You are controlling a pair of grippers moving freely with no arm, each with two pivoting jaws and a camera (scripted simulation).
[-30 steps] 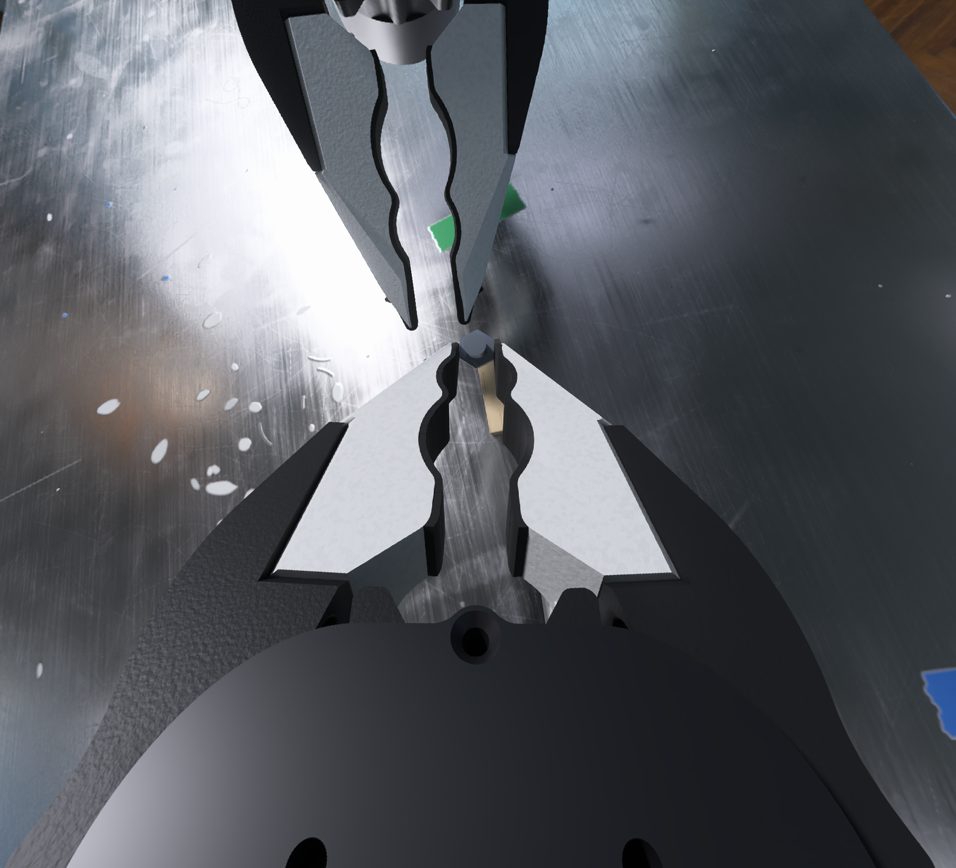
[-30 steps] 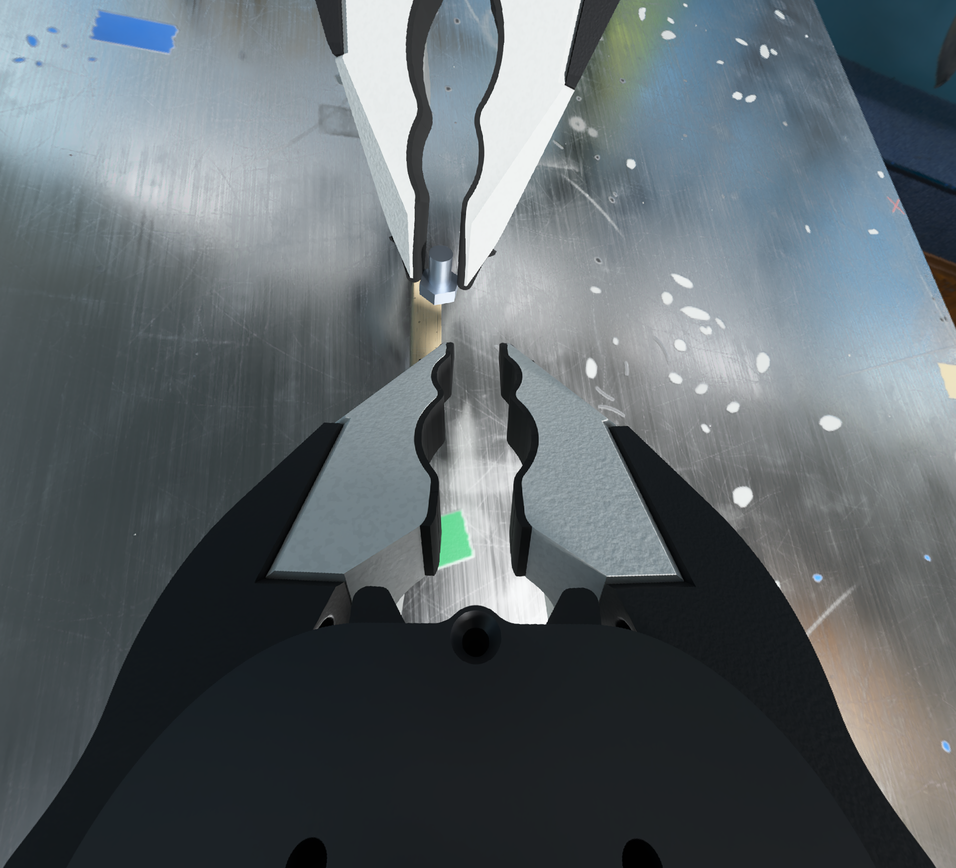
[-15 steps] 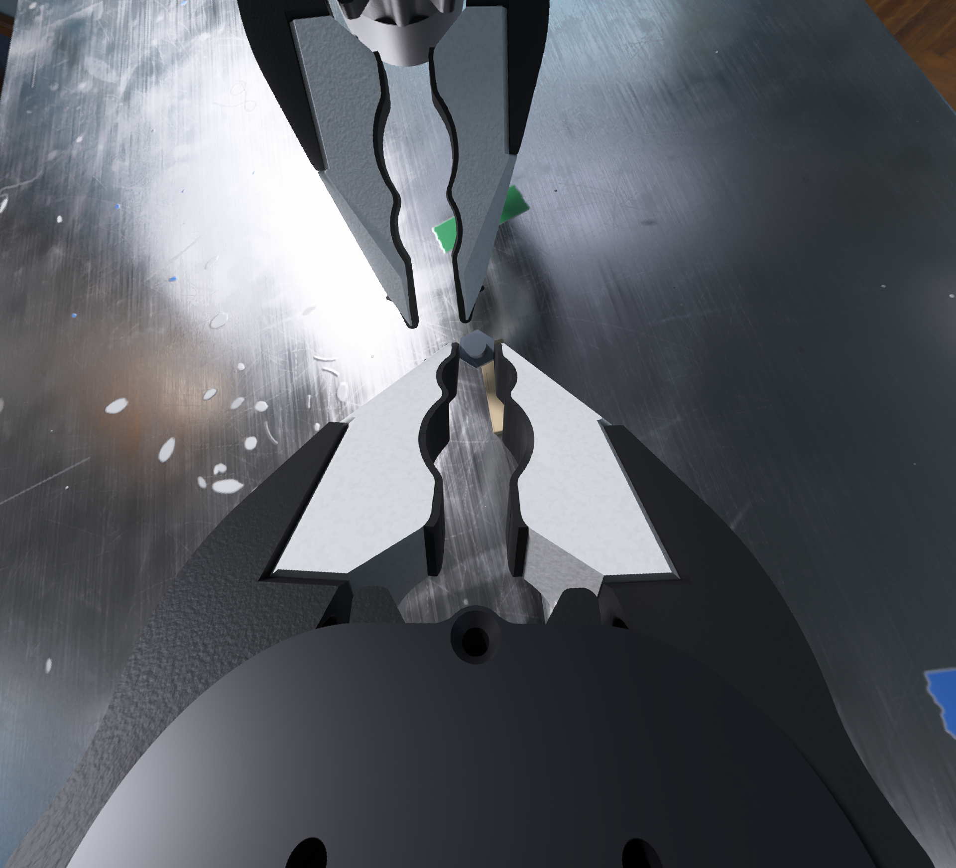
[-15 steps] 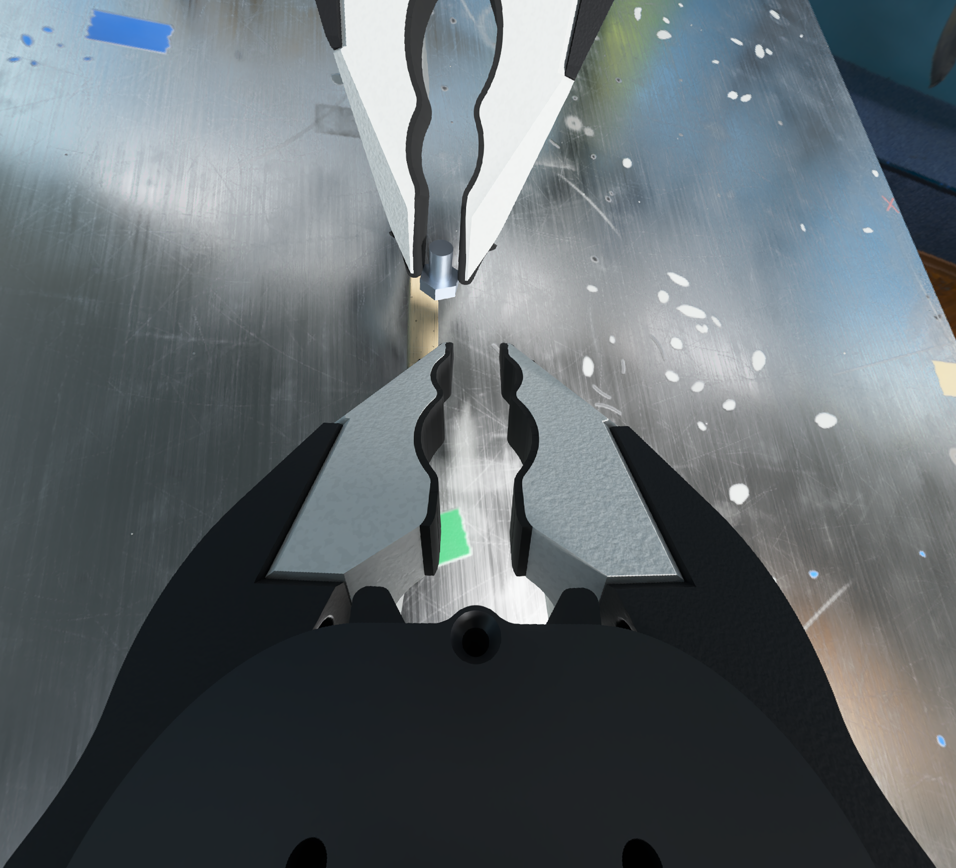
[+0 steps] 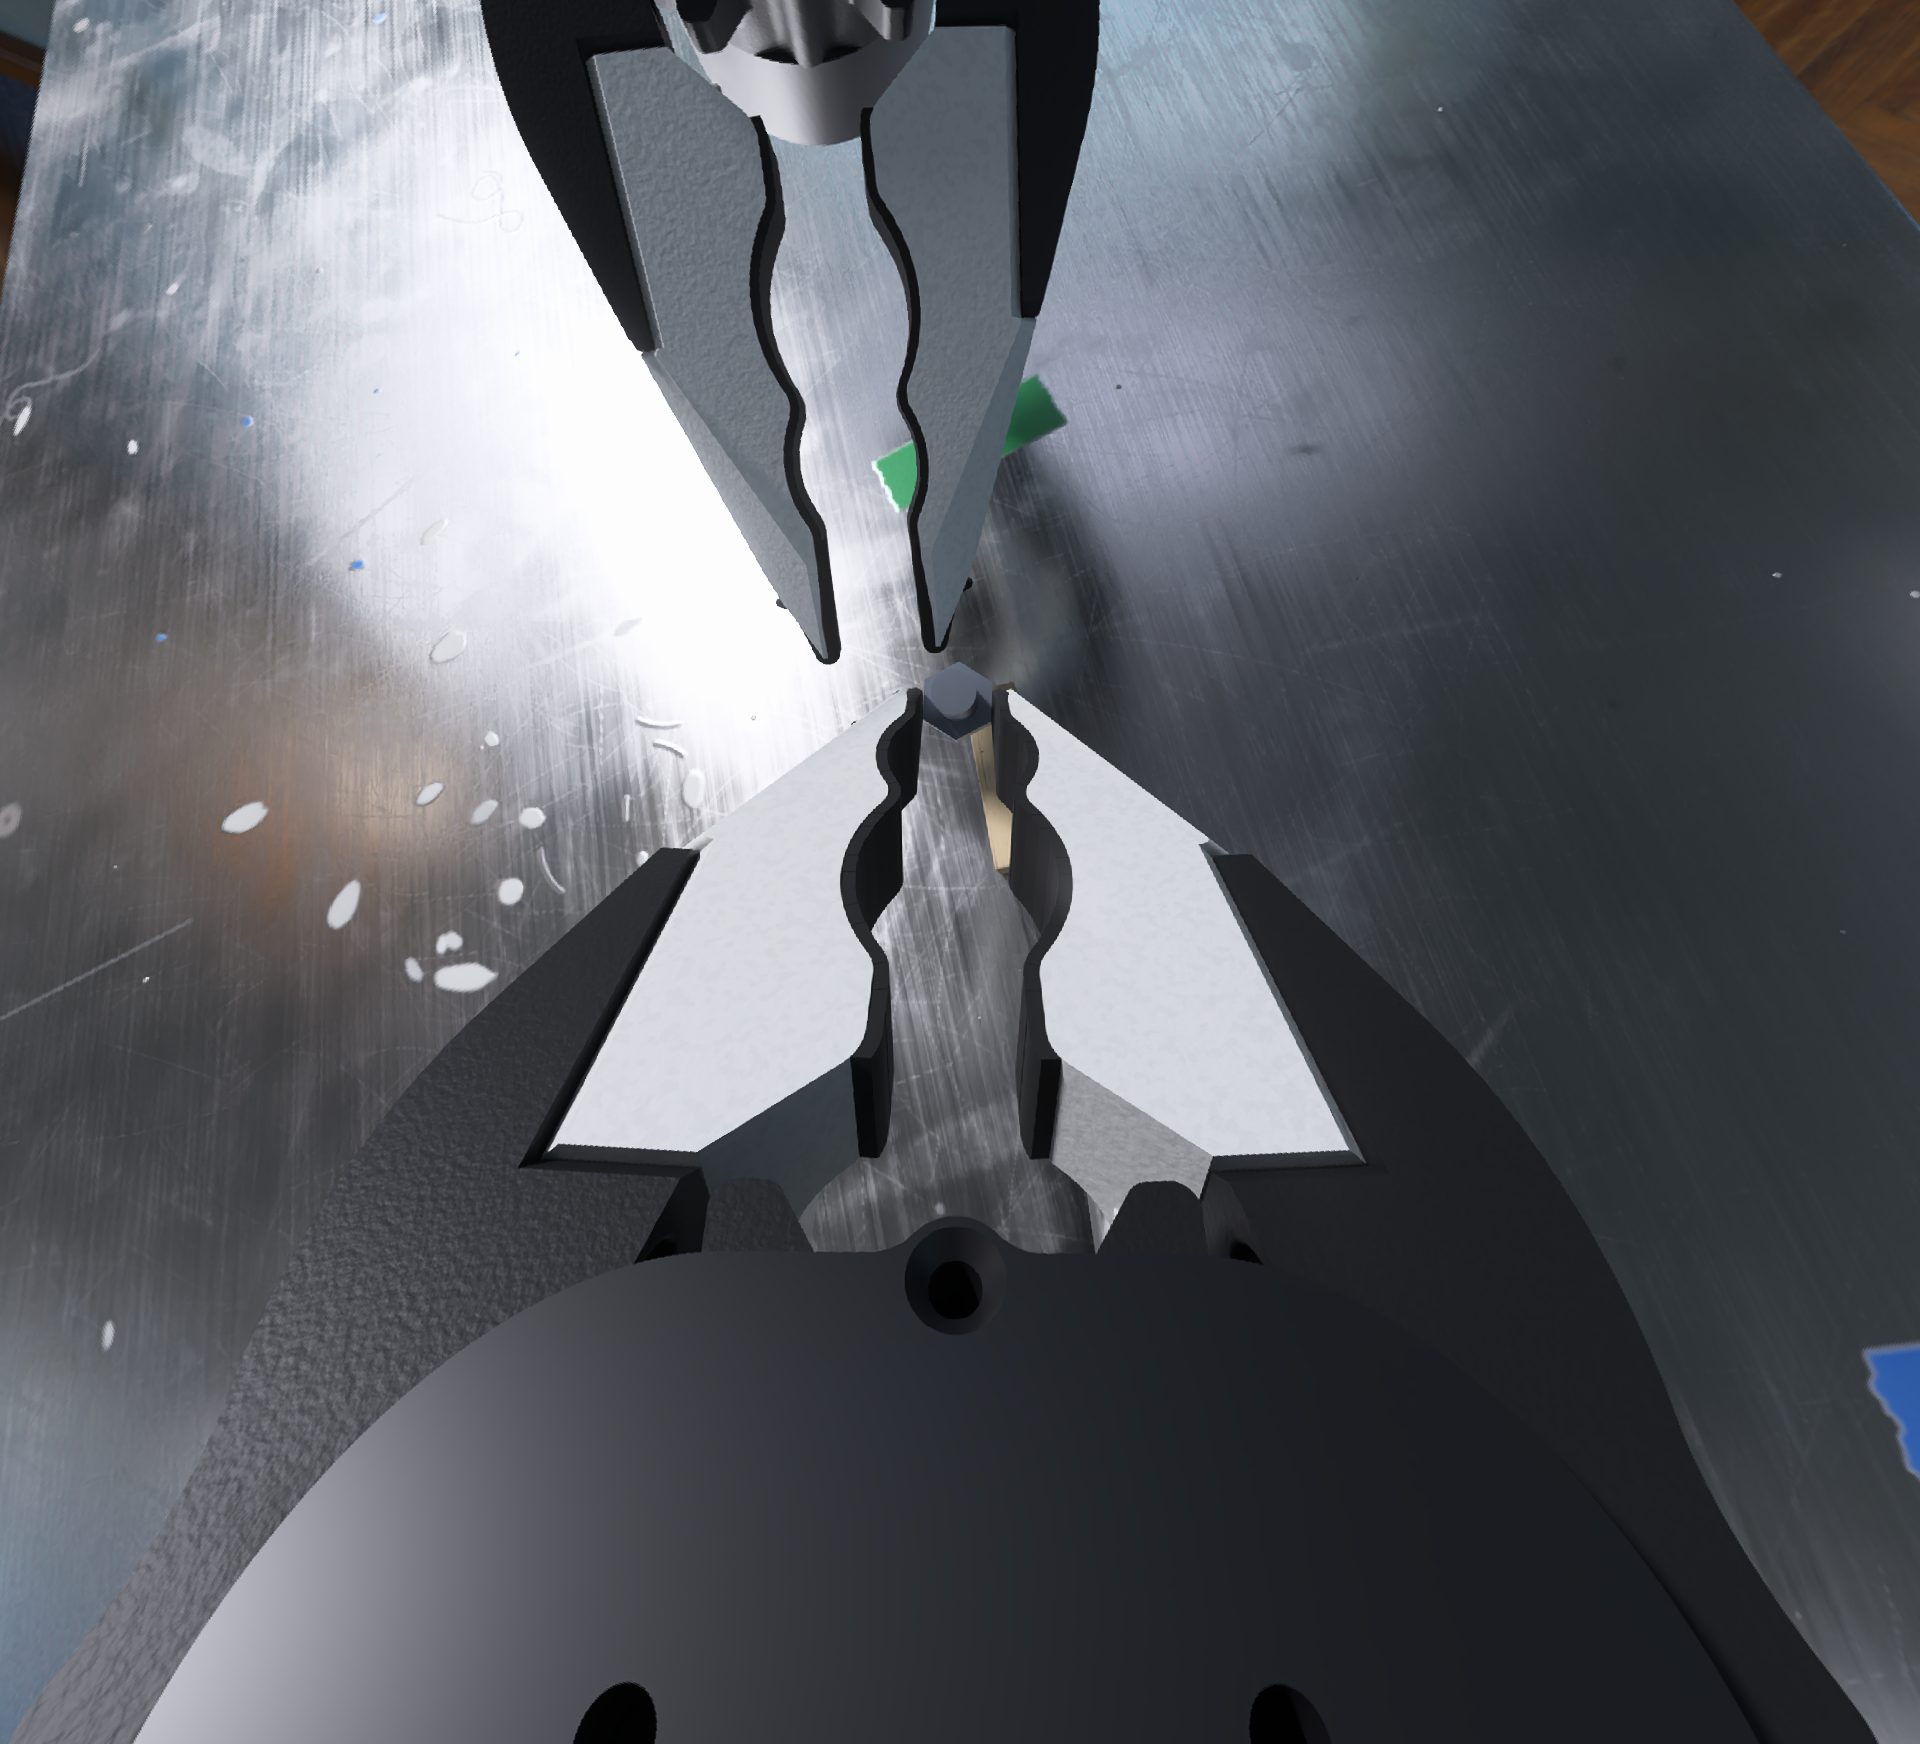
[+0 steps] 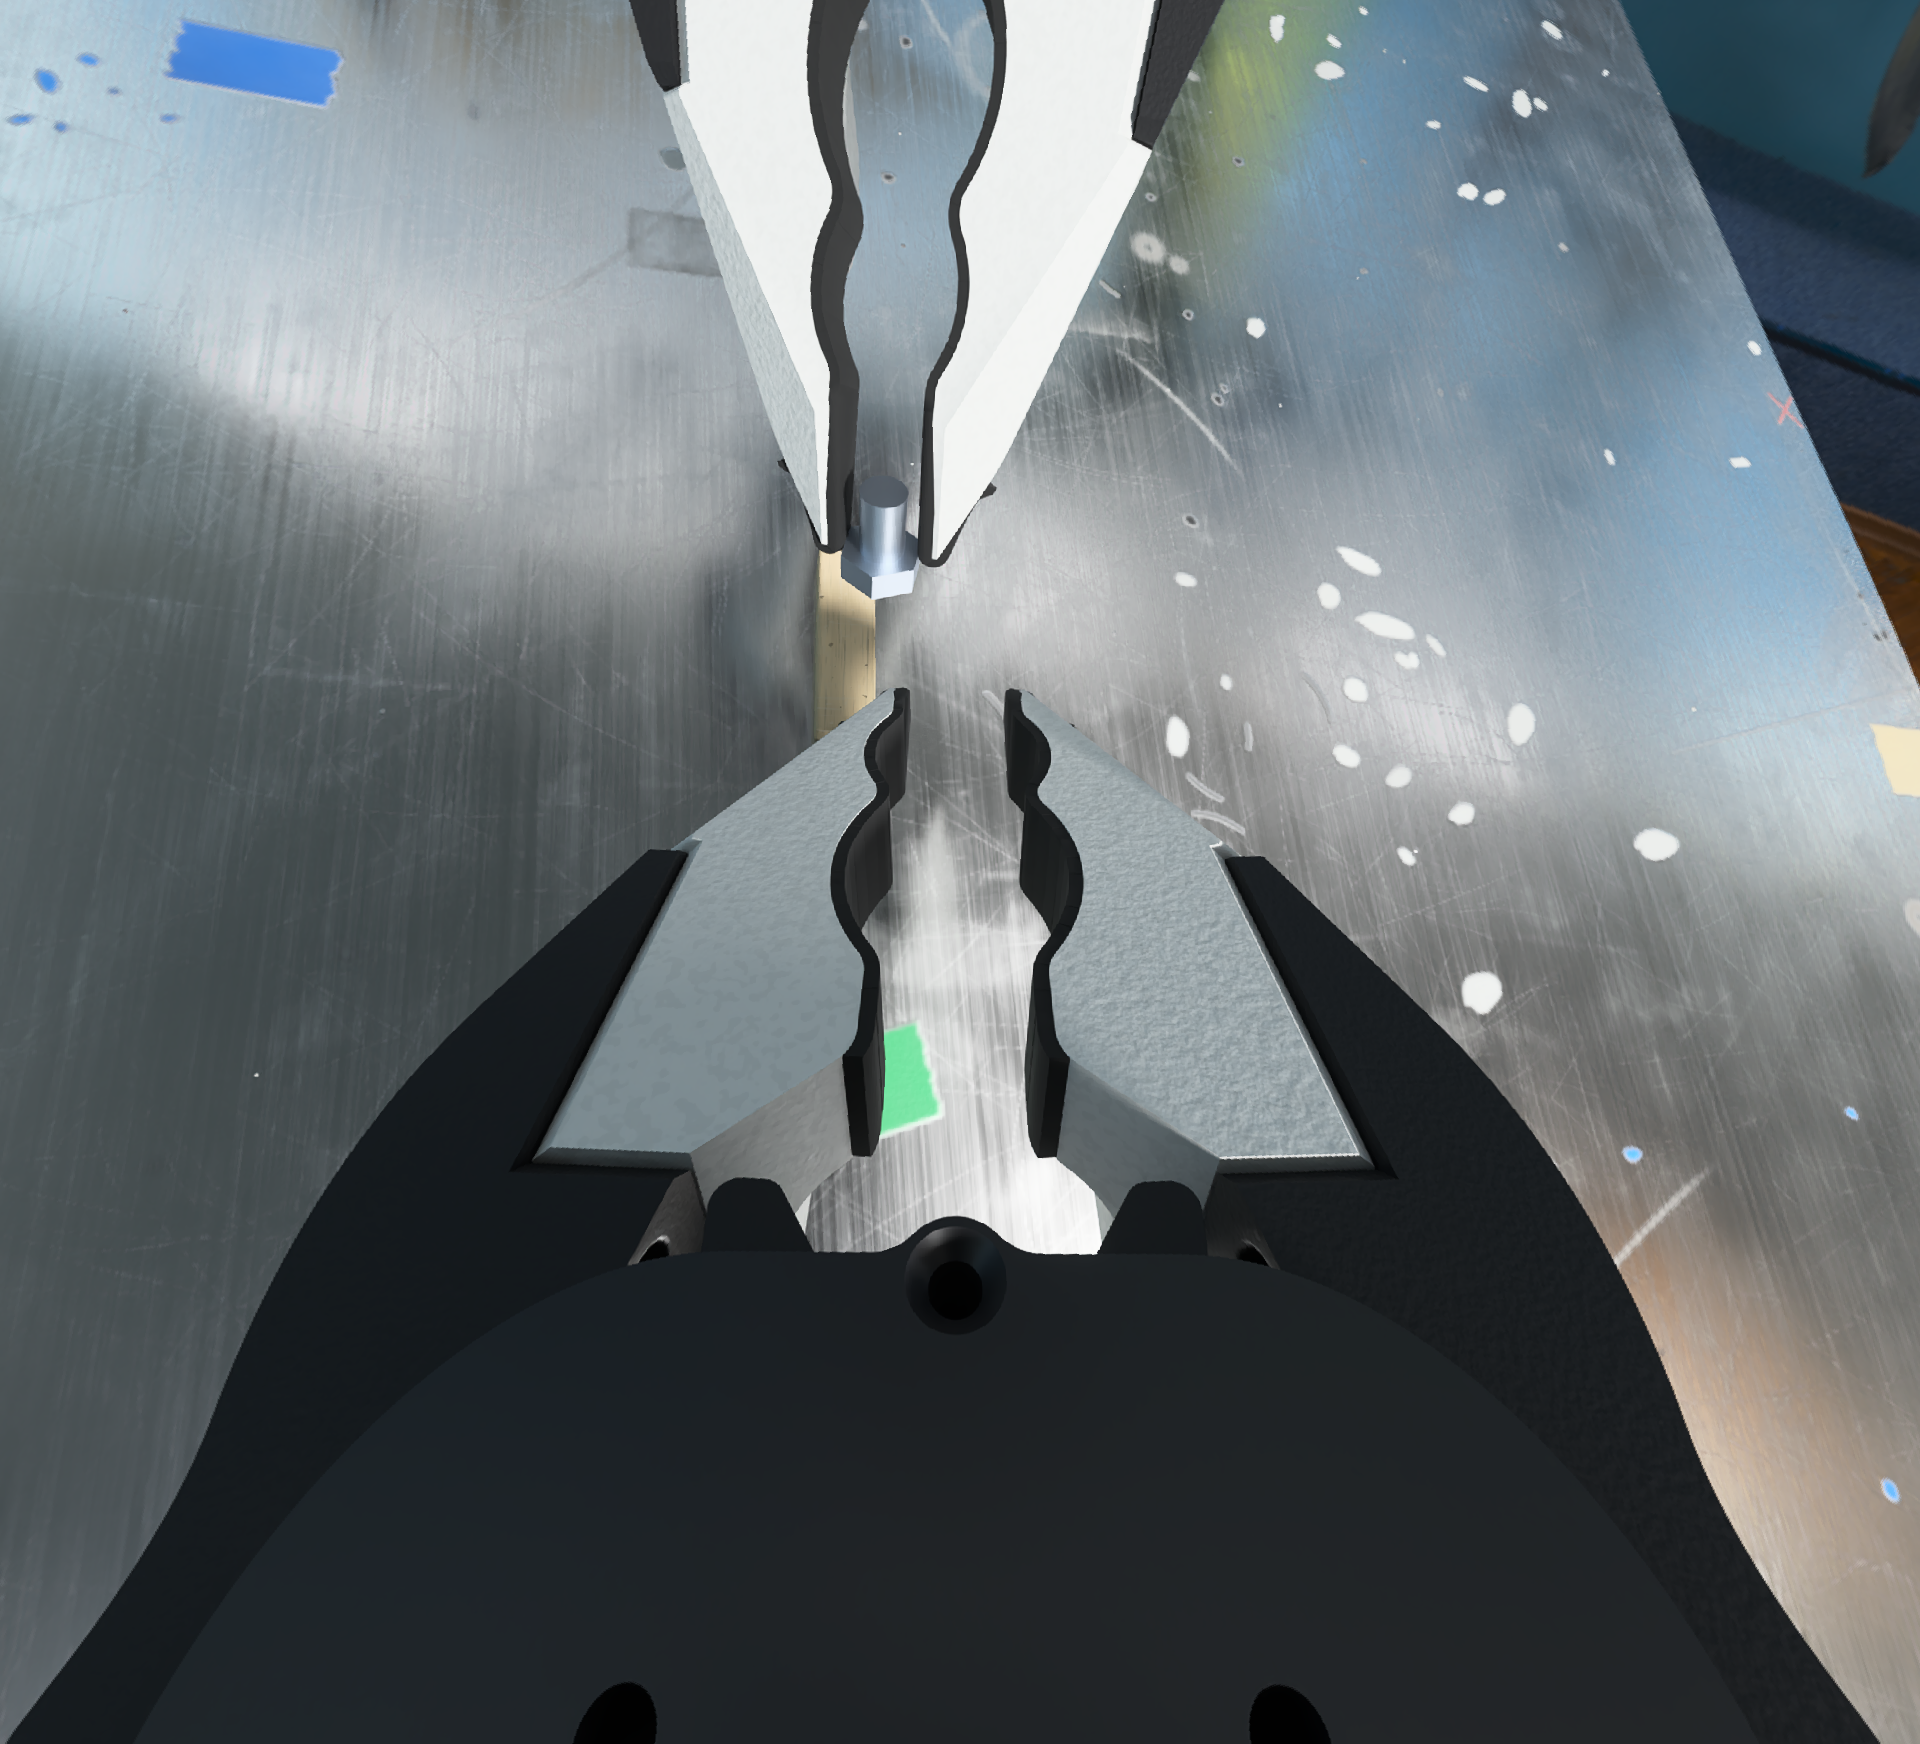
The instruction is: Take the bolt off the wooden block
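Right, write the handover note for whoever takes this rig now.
Left gripper: shut on the bolt, pinching it at the fingertips.
Right gripper: open and empty, tips pointed at the bolt, just short of it.
Wooden block: a thin strip on the metal table, right beside the bolt.
Done: bolt gripped.
Left: I cannot tell whether the bolt is clear of the block. Carry it away and set it down.

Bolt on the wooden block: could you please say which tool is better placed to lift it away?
Left, probably: the left tool flanks the bolt with its tips; the right tool stands open, short of it.
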